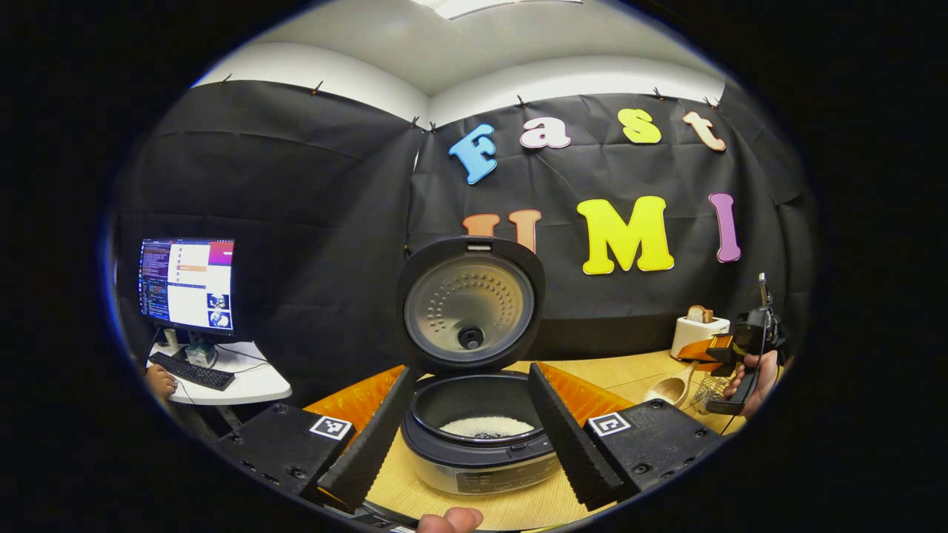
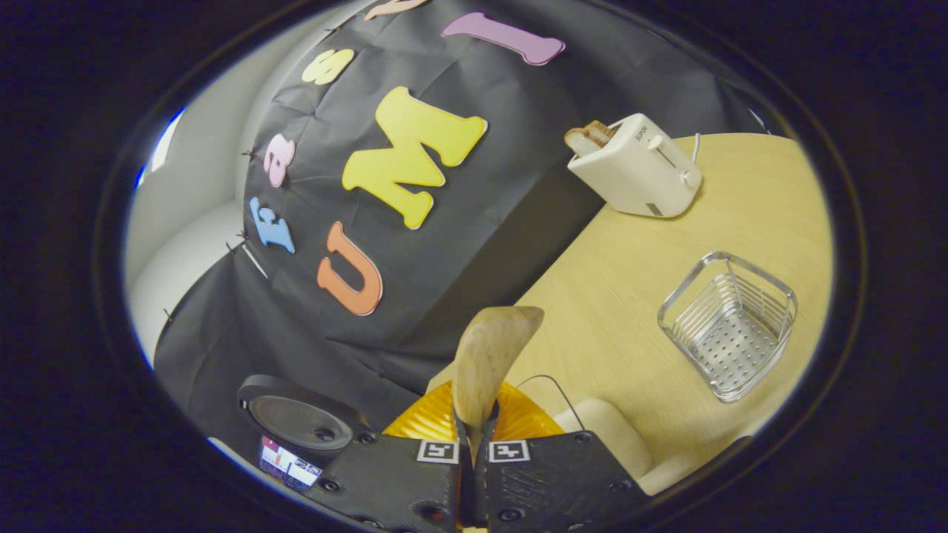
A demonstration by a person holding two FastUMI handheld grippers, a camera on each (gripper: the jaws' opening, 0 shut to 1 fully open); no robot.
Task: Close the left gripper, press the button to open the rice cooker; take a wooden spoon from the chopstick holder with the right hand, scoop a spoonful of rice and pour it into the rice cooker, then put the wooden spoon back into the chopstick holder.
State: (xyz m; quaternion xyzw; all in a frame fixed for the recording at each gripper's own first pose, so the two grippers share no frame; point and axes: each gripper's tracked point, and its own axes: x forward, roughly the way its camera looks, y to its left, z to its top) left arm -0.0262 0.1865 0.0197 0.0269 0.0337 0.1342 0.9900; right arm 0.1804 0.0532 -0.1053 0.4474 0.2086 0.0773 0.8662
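Taking the rice cooker [image 1: 474,437] as the landmark and reading the left gripper view from left to right: far to its left a monitor [image 1: 187,283] and keyboard [image 1: 191,371] sit on a small white side table [image 1: 252,381]; the left gripper [image 1: 474,433] hangs just in front of the cooker with its fingers [image 1: 370,437] spread wide, one on each side of the pot, gripping nothing; the lid [image 1: 469,303] stands raised behind the pot and a layer of white rice [image 1: 486,426] lies in the bowl; so the button step looks done.

Well to the right of the cooker, a hand holds the right gripper [image 1: 722,348] above the bench [image 1: 629,374], with the wooden spoon [image 1: 670,389] hanging from it bowl downward; the chopstick holder [image 1: 709,386] is just beside it and a toaster [image 1: 698,333] stands behind.

In the right gripper view the fingers [image 2: 489,429] are pressed together on the spoon's handle, its bowl [image 2: 489,355] pointing forward and looking empty; the cooker lid shows low at the left; the wire holder [image 2: 729,326] stands empty on the bench, right of the spoon, with the toaster beyond it.

My judgement: rice has been poured and the return of the spoon is in hand; next the spoon must be carried over the holder, lowered in, and the fingers opened.
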